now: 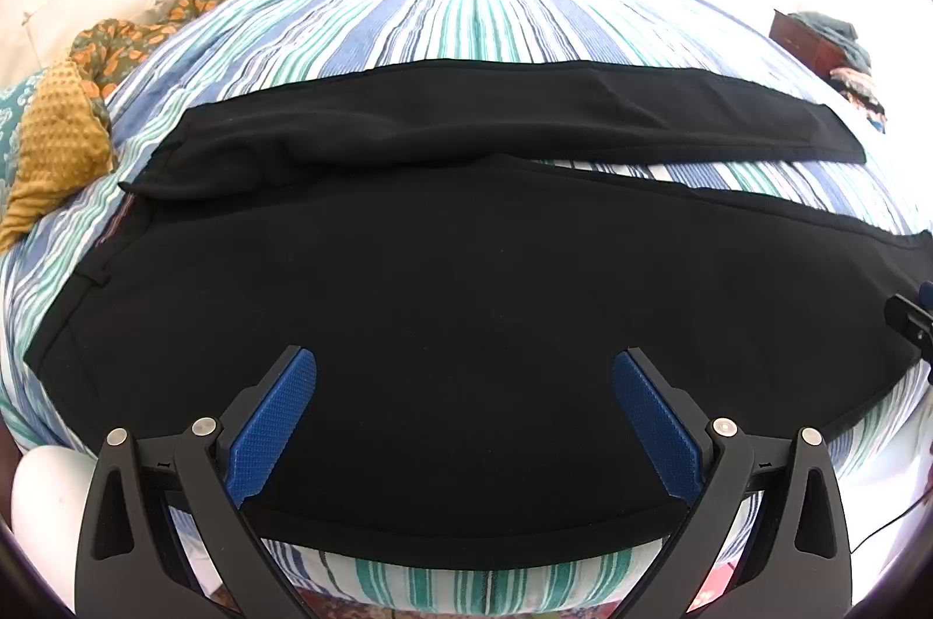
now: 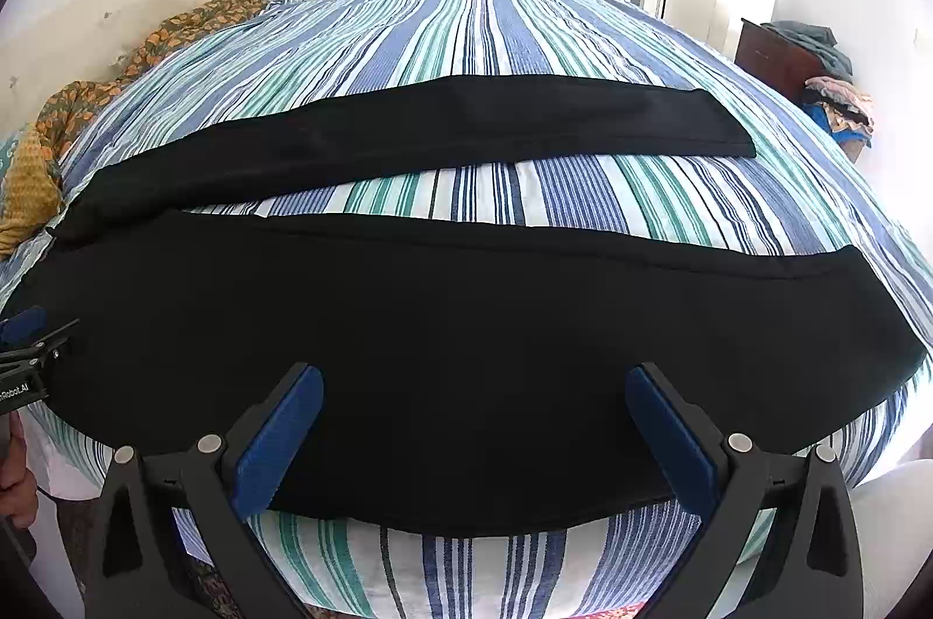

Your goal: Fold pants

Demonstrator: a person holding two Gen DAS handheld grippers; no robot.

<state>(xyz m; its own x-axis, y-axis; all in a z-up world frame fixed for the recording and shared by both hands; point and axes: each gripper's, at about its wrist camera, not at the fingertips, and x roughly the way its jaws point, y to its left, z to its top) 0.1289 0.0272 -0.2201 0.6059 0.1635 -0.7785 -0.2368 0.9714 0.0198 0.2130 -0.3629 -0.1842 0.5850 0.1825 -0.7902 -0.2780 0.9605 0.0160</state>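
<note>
While both tools hang over the near edge of the bed (image 2: pixel 484 35), we see the left gripper (image 1: pixel 463 385) spread wide, its blue pads (image 1: pixel 274 420) clear of any cloth, gripping nothing. Black pants (image 1: pixel 443 304) lie flat across the striped cover, waist toward the mustard blanket (image 1: pixel 52 140) at the left, both legs running right, far leg split off from the near one. Right gripper (image 2: pixel 473 403) is equally wide, empty, above the near leg. Contact with fabric we can't judge; the leg end is cut off in the left view.
</note>
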